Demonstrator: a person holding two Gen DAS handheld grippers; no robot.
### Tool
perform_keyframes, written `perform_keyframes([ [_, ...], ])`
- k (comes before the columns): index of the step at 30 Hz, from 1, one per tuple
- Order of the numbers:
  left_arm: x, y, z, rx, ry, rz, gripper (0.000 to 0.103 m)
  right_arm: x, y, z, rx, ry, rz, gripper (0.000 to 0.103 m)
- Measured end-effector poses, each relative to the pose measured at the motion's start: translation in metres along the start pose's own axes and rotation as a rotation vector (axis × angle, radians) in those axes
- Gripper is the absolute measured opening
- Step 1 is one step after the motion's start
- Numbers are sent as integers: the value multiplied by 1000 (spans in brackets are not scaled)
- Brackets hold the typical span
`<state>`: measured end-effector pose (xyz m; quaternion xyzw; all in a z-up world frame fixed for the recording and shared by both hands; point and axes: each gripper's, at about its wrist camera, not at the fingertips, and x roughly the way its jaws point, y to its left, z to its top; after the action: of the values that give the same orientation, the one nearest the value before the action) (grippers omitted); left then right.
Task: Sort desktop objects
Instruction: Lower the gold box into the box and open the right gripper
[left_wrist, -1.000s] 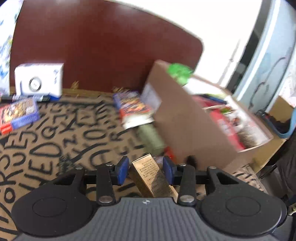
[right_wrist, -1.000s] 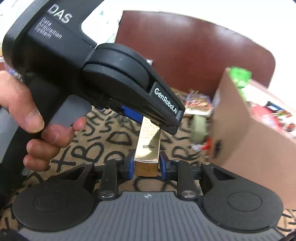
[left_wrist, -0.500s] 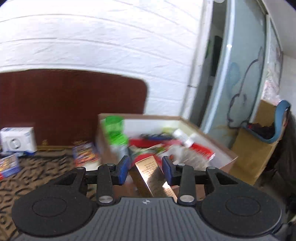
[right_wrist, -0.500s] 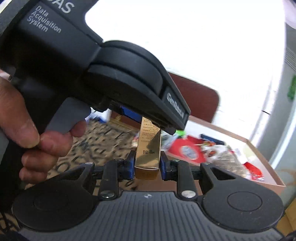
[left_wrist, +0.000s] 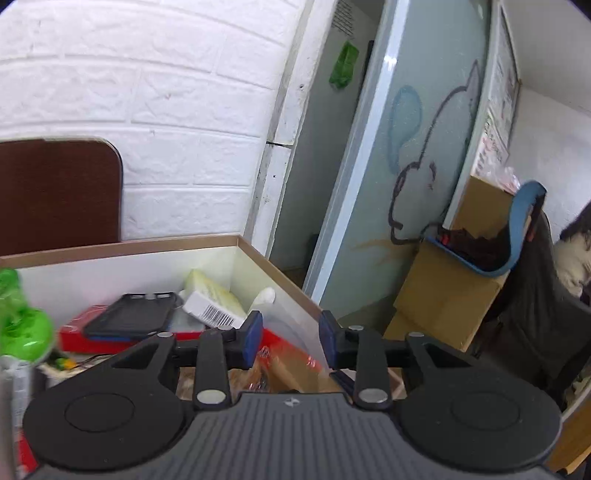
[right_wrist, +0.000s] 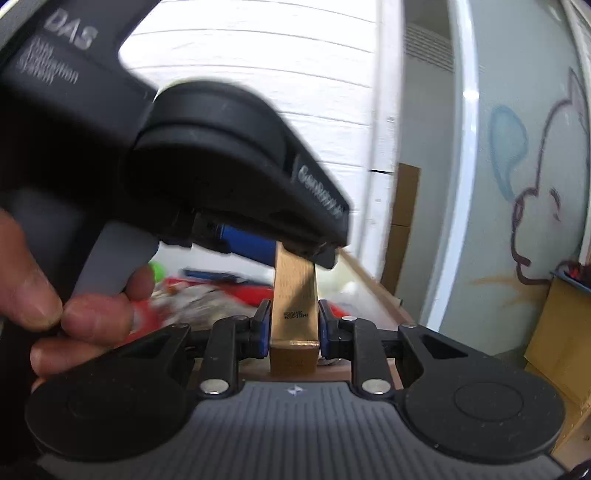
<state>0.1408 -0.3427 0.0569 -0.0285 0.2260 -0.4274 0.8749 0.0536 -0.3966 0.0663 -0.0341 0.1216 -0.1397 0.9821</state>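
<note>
1. Now the right gripper (right_wrist: 291, 325) is squeezing a gold box (right_wrist: 294, 306) tight between its blue pads, lifting it in the air at the open cardboard box (left_wrist: 147, 245).
2. The left gripper (left_wrist: 290, 339) is hanging over that cardboard box with its jaws partly apart, gripping nothing.
3. A black phone case (left_wrist: 129, 317) and a green thing (left_wrist: 22, 325) are lying inside.

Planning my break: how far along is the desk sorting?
Done: the cardboard box already holds a dark case, a red packet and more. In hand: the right tool clamps a gold box. Left: dropping it in. The left tool is empty. The desk is out of view, so the remainder is unknown.
</note>
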Motion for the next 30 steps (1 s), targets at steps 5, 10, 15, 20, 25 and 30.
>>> perform_keyframes([
  [5,-6,12,-6,-108,10,-14,97,22,-14,-6,10,75,0,56],
  [10,-24,9,-7,-97,-13,24,98,8,-21,-8,20,58,-5,67],
  [15,-46,6,-10,-86,-64,32,98,-24,-19,-9,63,16,-15,38],
  [20,-59,7,-12,-102,-86,51,99,-34,-18,-2,32,21,12,3],
  [25,-65,7,-13,-116,-77,80,99,-6,-13,-2,12,90,37,0],
  [30,-80,5,-16,-122,-96,106,100,-18,-17,0,22,91,65,1],
])
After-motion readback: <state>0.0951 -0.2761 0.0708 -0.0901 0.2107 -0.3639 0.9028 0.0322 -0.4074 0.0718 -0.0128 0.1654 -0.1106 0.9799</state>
